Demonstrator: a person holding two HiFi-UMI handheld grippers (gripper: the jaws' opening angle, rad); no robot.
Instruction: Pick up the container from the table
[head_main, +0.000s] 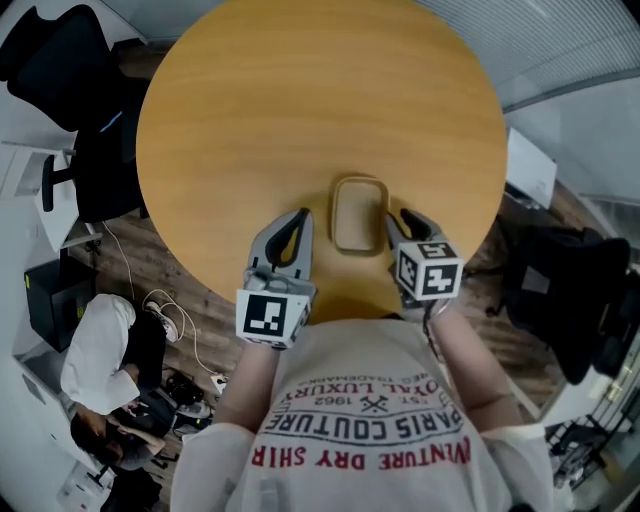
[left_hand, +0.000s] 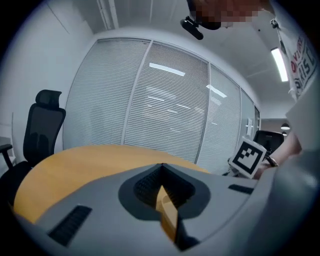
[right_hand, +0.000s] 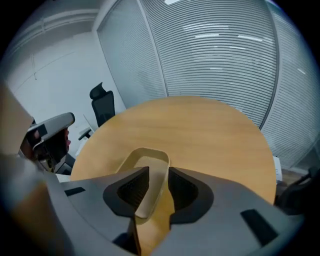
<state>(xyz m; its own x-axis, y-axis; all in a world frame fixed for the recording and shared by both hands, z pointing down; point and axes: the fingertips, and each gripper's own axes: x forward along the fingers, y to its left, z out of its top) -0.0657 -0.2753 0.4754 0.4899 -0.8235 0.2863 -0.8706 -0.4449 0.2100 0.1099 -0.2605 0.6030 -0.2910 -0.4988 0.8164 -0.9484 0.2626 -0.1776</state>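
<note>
Left claw (left_hand: 160, 166) – closed | right claw (right_hand: 159, 172) – astride one container (head_main: 360, 213) wall | one table (head_main: 300, 100)

An office: a round wooden table (head_main: 300, 120) spreads beyond the fingers (head_main: 297, 240). Black swivel chairs (head_main: 60, 60) stand well off to their left and right. Glass walls with shut blinds (left_hand: 165, 100) rise past the table. Strip lights (left_hand: 279, 64) run overhead, and cables (head_main: 172, 318) trail across the wood floor (head_main: 215, 320) to their left.
</note>
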